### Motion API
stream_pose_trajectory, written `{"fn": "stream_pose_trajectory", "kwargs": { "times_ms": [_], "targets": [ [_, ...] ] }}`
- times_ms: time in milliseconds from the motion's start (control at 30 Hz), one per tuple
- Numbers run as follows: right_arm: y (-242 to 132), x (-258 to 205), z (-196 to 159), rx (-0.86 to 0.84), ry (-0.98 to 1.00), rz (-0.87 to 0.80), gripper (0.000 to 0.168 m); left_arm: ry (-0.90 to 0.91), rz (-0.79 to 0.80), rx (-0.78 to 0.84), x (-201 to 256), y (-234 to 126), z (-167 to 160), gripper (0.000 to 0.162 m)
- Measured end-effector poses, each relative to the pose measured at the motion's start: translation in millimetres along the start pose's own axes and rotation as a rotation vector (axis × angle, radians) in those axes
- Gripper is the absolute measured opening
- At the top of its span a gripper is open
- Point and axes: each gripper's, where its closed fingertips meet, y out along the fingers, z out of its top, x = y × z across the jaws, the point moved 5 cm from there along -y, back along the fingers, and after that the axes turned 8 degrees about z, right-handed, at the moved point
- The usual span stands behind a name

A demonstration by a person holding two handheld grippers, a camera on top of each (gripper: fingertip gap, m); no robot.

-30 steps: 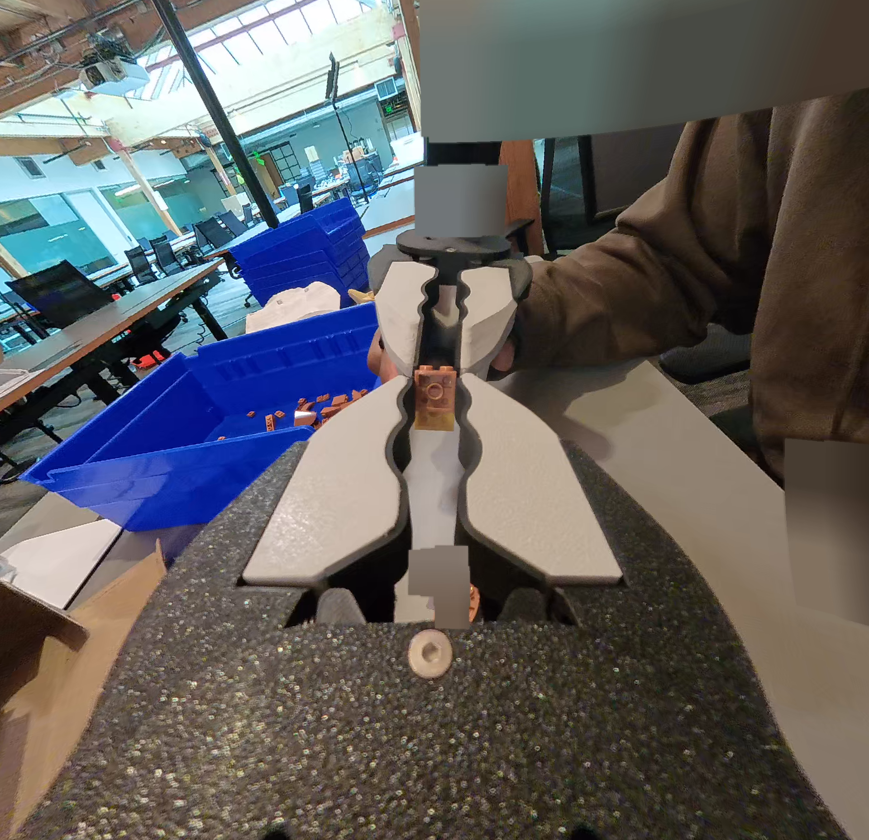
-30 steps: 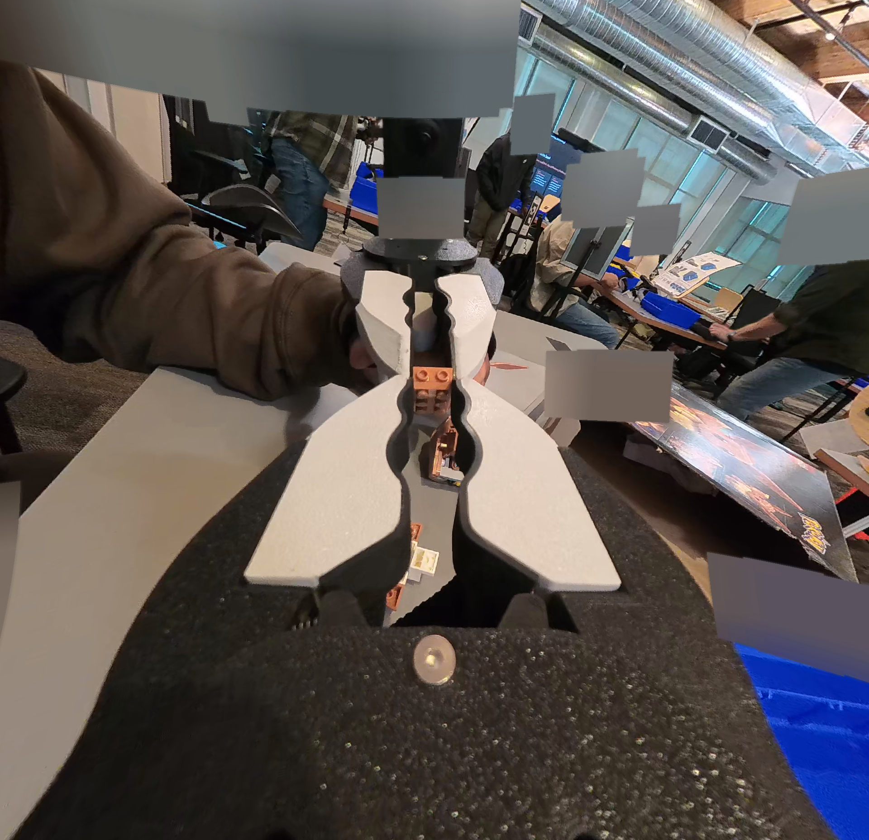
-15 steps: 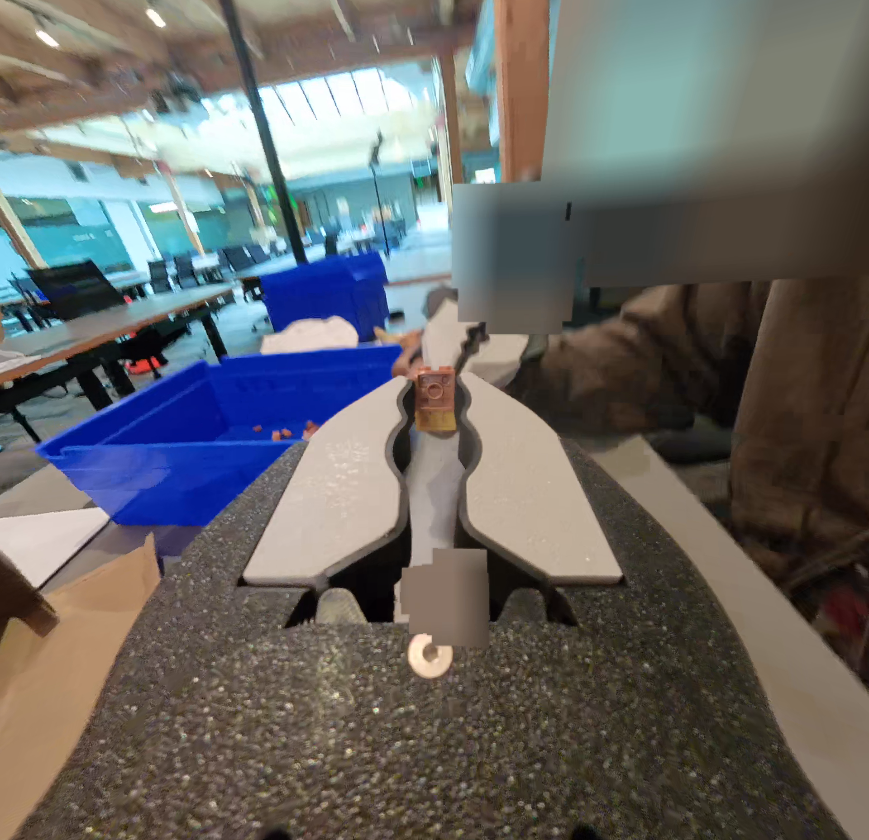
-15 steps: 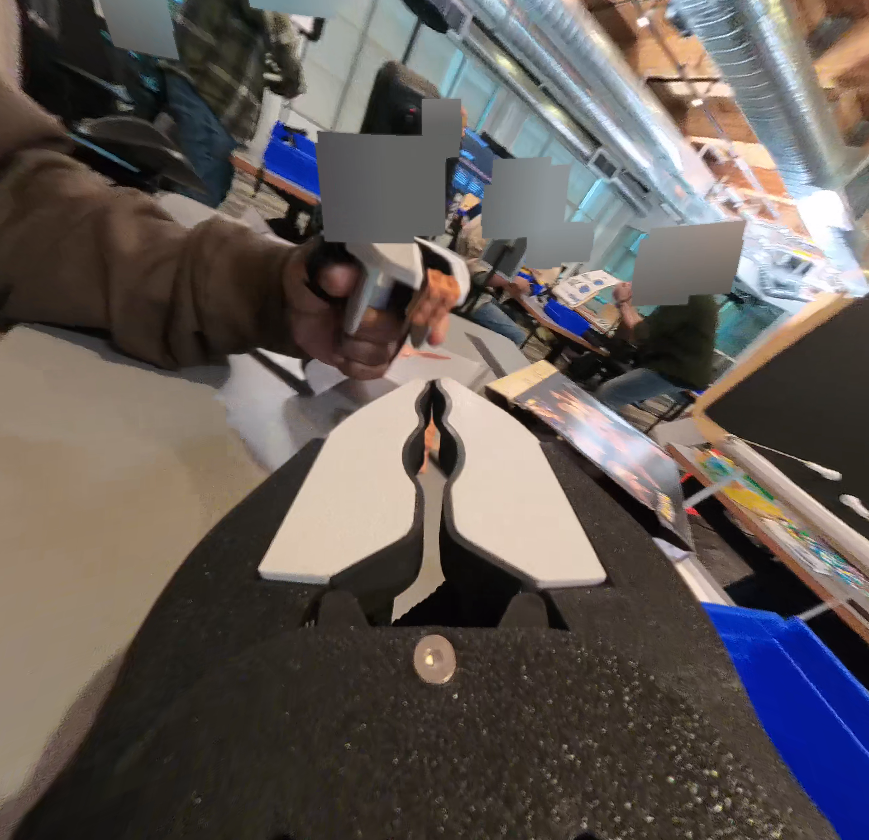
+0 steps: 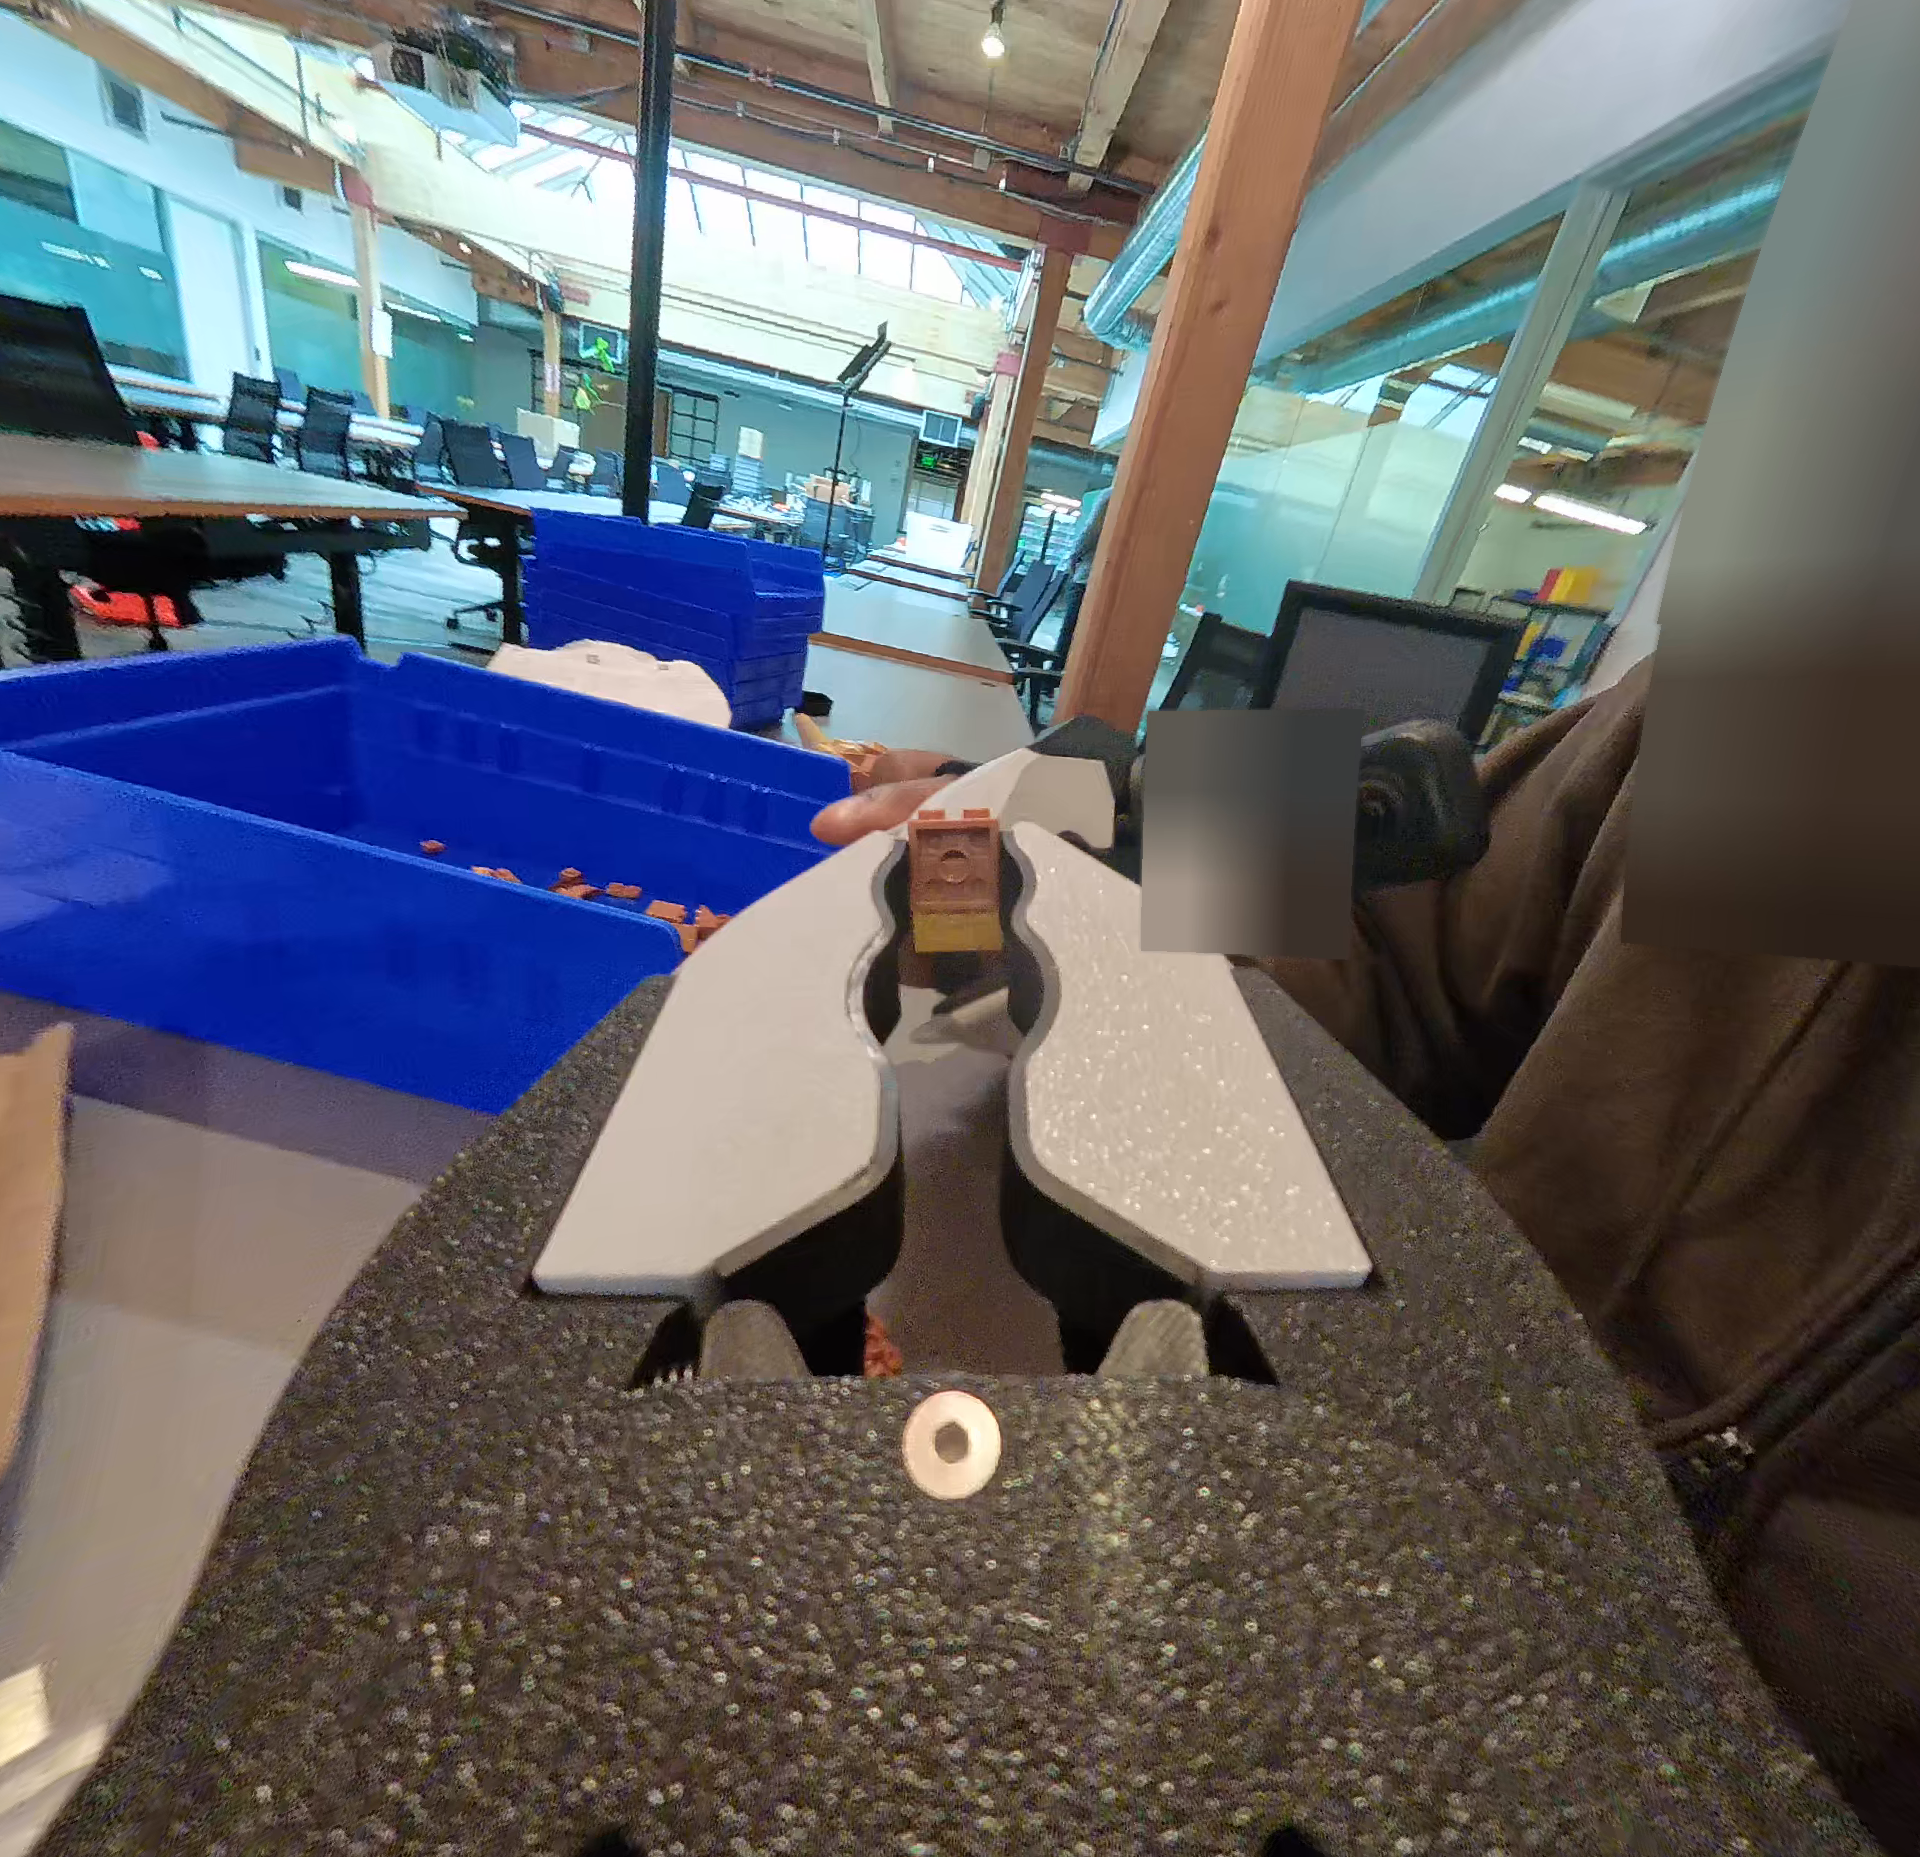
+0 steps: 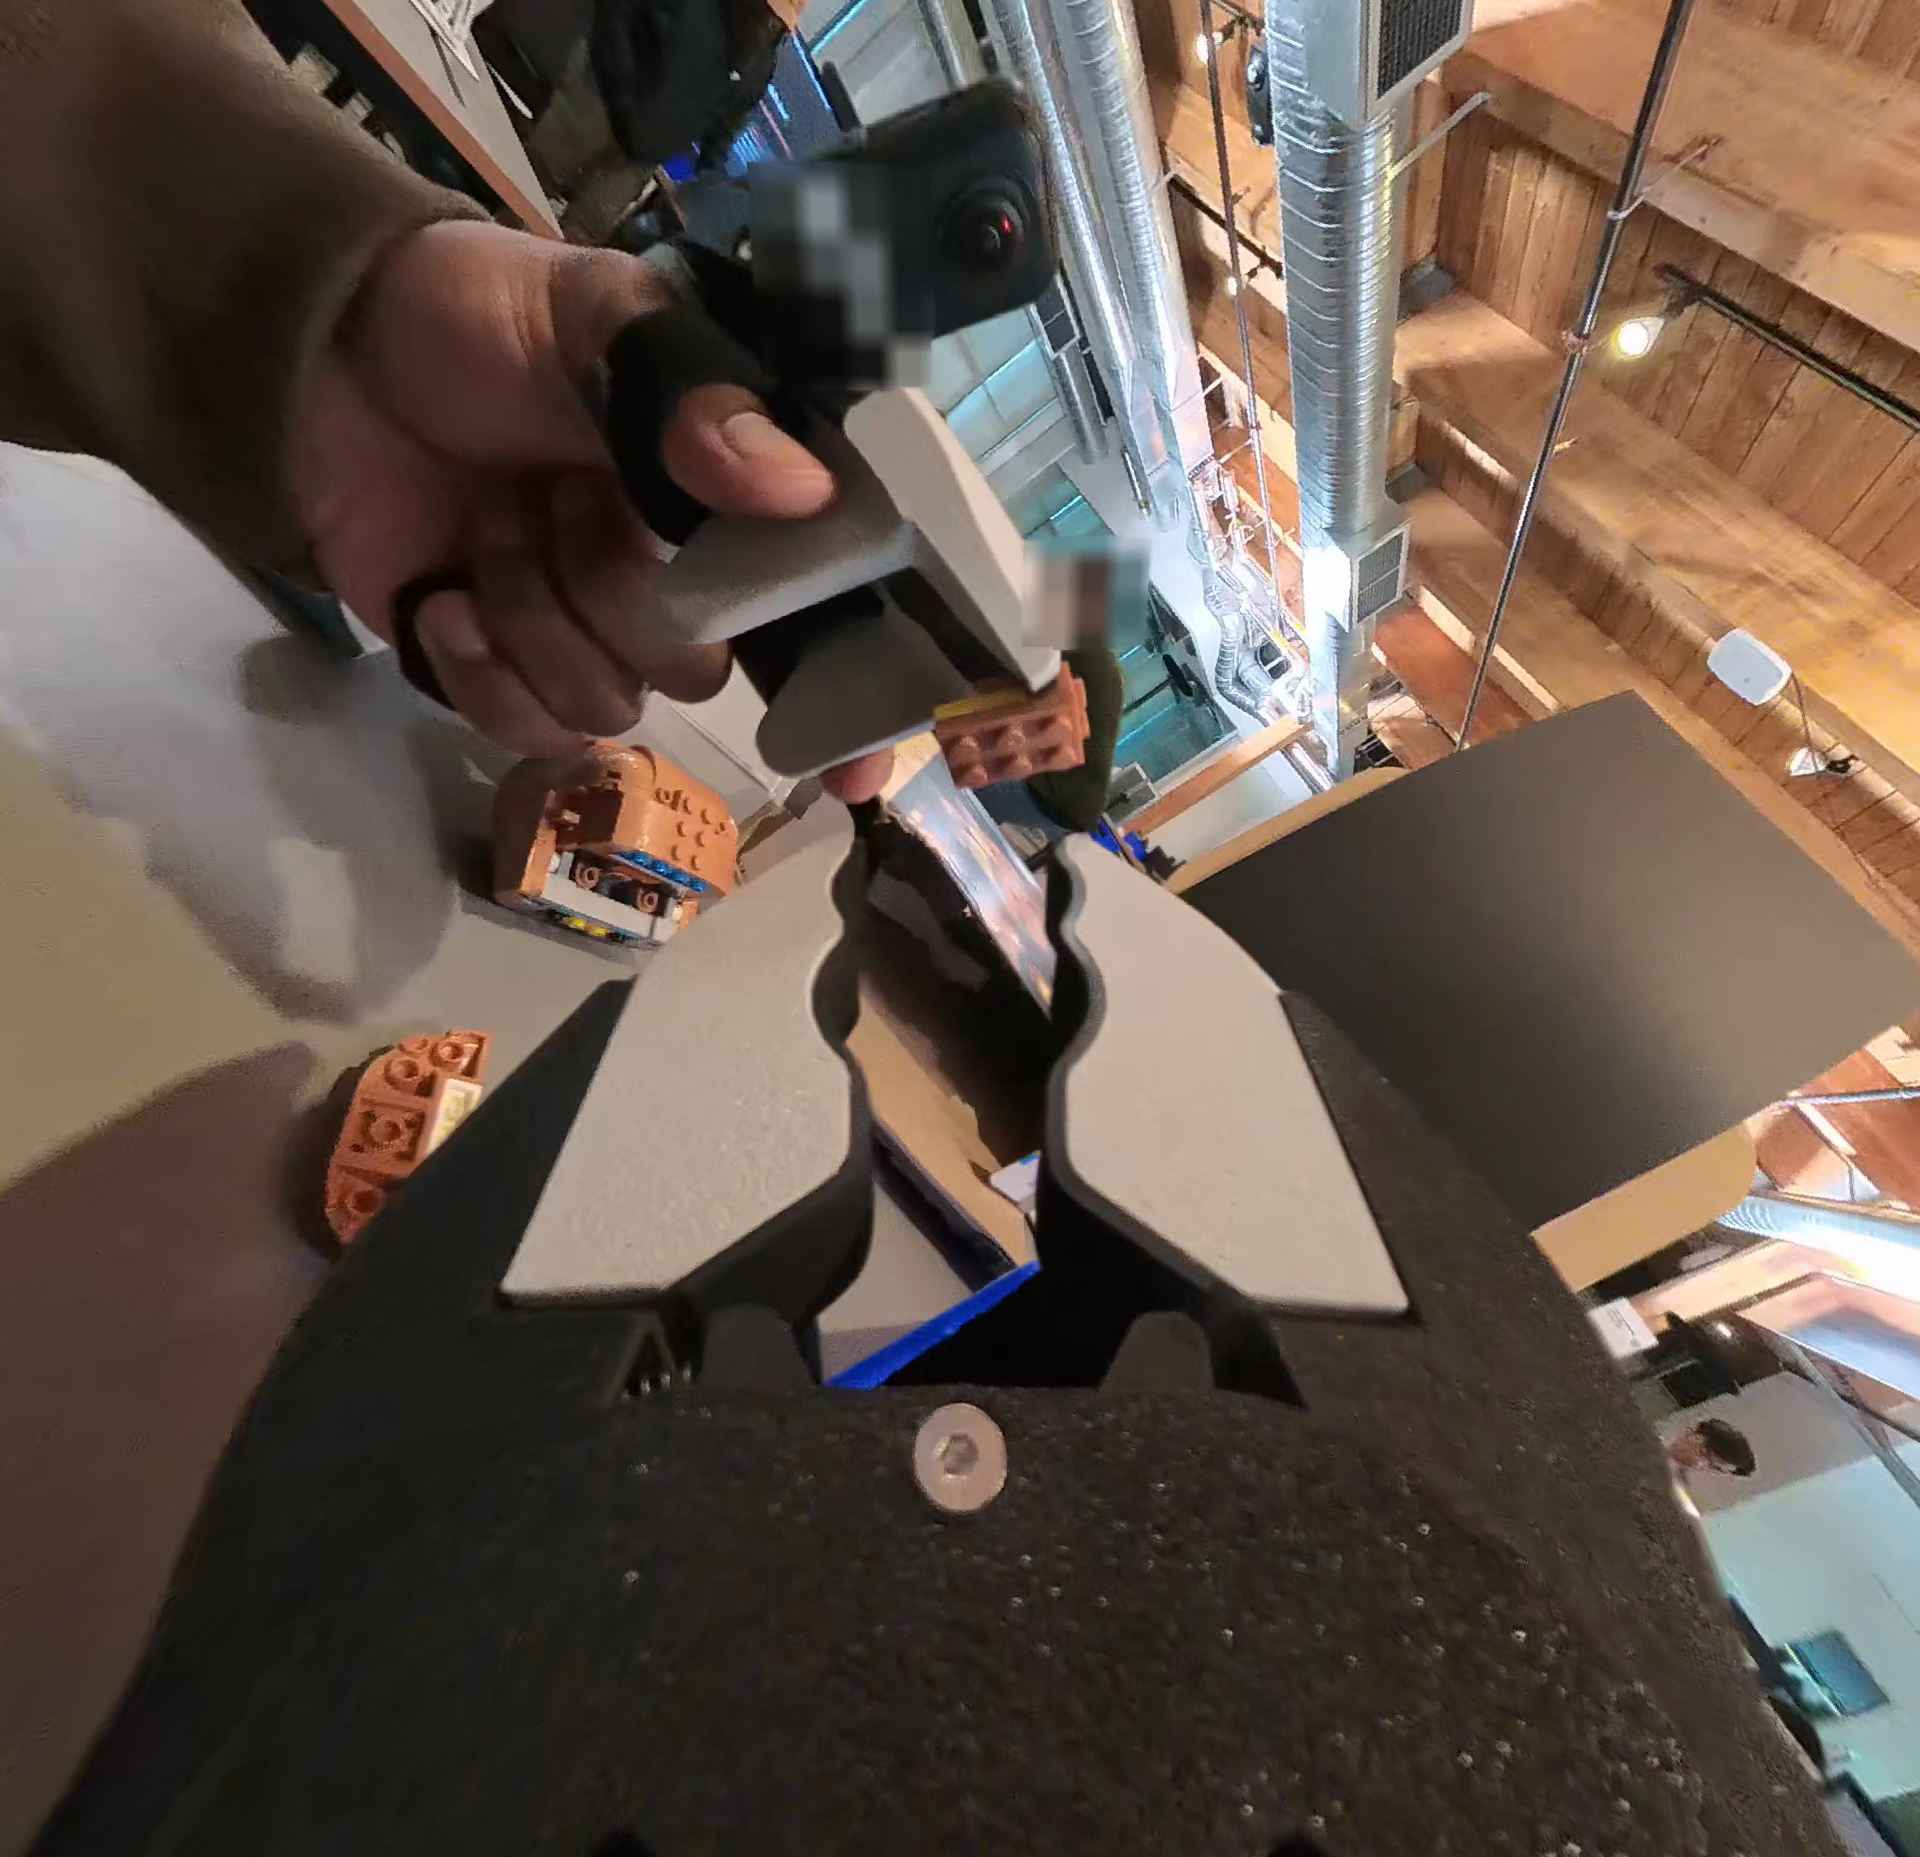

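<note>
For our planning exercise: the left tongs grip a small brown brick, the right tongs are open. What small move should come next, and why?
Probably carry the left tongs toward the brown brick model on the table. They are shut on the small brown brick, held in the air, while the right tongs stand open and empty.

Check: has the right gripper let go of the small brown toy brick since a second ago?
Yes. The right gripper is open and apart; only the left gripper clamps the small brown toy brick.

Bright skylit hall — blurred, fisheye-warped edges.
</note>
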Motion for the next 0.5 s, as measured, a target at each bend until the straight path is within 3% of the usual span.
{"fn": "stream_pose_trajectory", "kwargs": {
  "times_ms": [267,500],
  "targets": [
    [6.9,-10.6,-1.1,-0.012,-0.069,-0.011,0.051,-0.181,-0.032,-0.041,-7.8,5.1,-12.8,0.016],
    [6.0,-9.0,0.3,-0.025,-0.123,-0.051,0.039,-0.22,-0.05,-0.085,-8.2,6.7,-18.4,0.016]
  ]
}}
